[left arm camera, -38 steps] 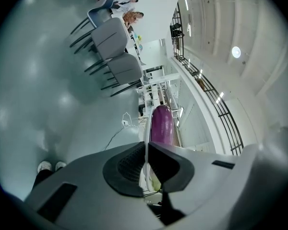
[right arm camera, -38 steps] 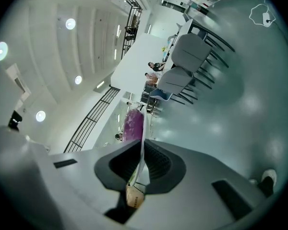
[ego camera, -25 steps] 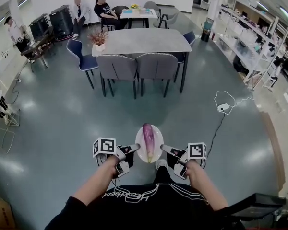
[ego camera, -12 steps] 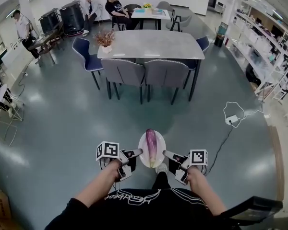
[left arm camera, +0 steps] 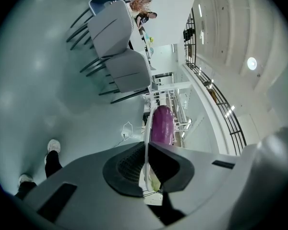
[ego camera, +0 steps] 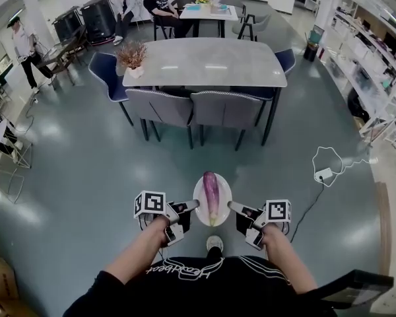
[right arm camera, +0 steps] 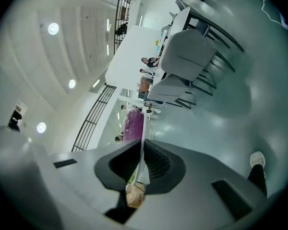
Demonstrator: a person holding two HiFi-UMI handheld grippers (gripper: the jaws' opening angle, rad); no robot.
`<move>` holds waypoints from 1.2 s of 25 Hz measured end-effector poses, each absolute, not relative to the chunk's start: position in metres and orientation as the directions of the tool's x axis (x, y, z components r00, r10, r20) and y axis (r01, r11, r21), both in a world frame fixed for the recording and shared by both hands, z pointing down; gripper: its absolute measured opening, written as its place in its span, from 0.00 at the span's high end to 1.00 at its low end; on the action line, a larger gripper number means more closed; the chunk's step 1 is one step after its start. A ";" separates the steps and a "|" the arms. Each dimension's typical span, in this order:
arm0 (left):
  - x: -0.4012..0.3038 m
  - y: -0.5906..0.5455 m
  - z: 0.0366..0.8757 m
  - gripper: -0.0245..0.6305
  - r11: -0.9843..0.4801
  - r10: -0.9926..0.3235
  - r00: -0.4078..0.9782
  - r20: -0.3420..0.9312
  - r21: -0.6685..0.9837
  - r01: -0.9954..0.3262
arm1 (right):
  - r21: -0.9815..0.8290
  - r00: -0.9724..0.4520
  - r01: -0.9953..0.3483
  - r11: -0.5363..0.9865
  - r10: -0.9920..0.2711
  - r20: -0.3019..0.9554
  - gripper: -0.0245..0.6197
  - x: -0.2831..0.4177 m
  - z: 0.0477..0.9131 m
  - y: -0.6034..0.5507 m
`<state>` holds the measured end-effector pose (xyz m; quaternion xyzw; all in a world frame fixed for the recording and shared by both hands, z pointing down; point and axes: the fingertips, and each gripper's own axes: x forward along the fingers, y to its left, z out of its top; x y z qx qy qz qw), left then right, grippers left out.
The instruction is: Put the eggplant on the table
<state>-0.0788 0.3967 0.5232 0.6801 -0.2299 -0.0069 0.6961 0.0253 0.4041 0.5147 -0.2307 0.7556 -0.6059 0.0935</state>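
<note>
Floor (ego camera: 86, 177); left tool (ego camera: 193, 205), right tool (ego camera: 231, 205) outstretched

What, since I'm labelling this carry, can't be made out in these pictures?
- Eggplant: near end, left gripper view, partly behind the left tongs.
- Plate underside: head view, faces down.
- Brownish patch below the right tongs: right gripper view, blurred.
- Table legs: head view, partly behind chairs.

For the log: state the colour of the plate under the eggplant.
White; the plate shows clearest in the head view.
</note>
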 end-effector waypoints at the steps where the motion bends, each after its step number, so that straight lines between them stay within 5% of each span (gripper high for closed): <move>1: -0.070 0.383 0.525 0.93 0.076 -0.325 0.893 0.310 0.950 -0.302 | -0.957 -0.876 -0.241 0.159 -0.461 0.144 0.93 0.035 0.516 0.390; 12: 0.004 0.283 0.509 0.93 0.041 -0.330 0.891 0.311 0.948 -0.316 | -0.956 -0.877 -0.214 0.199 -0.470 0.098 0.93 0.106 0.499 0.290; 19: 0.009 0.270 0.496 0.93 0.001 -0.356 0.879 0.317 0.941 -0.339 | -0.957 -0.886 -0.144 0.250 -0.464 0.012 0.93 0.108 0.483 0.279; 30: -0.003 0.244 0.496 0.93 0.006 -0.367 0.879 0.304 0.946 -0.325 | -0.959 -0.889 -0.161 0.232 -0.455 0.039 0.93 0.100 0.489 0.251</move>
